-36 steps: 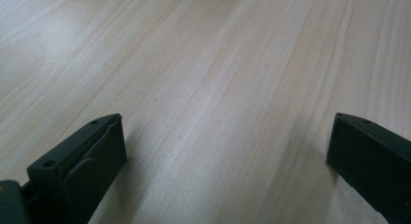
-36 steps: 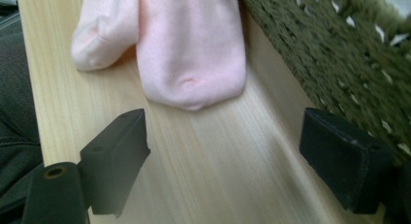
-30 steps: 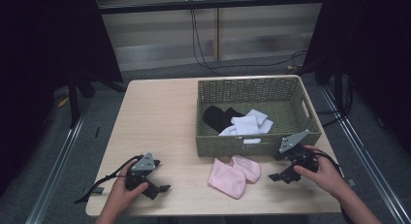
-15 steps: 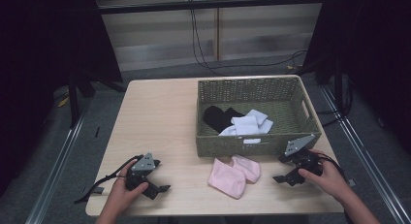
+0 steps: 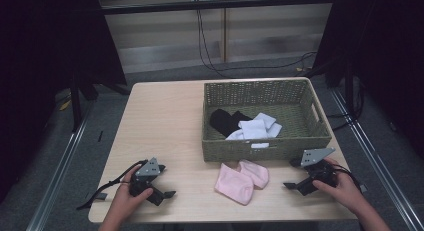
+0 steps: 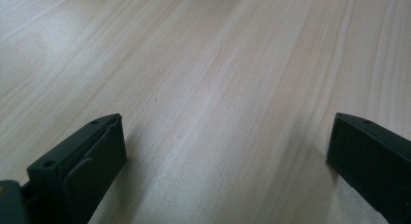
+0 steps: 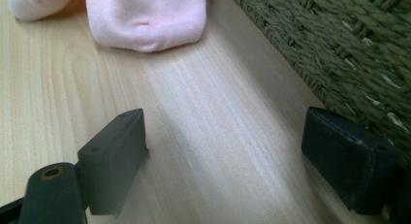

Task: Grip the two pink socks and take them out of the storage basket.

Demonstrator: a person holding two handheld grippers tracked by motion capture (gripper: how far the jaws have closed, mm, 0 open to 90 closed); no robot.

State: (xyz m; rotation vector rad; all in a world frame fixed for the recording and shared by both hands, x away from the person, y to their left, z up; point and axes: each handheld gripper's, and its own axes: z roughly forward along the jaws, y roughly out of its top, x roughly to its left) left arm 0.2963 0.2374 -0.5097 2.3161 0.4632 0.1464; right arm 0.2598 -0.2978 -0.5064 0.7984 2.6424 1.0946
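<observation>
The pair of soft pink cotton socks (image 5: pixel 242 180) lies on the pale wooden table (image 5: pixel 165 121), just in front of the green woven rectangular basket (image 5: pixel 265 148) (white and black socks already lie inside). Judging by that, the pink pair remains to be put in. The right gripper (image 5: pixel 298 186), jaws apart, sits just right of the pair; the left gripper (image 5: pixel 165 195), also spread, rests well left.

Socks (image 5: pixel 242 178) lie on the table (image 5: pixel 165 121) just before the basket (image 5: pixel 265 146), between left gripper (image 5: pixel 162 193) and right gripper (image 5: pixel 295 186).
</observation>
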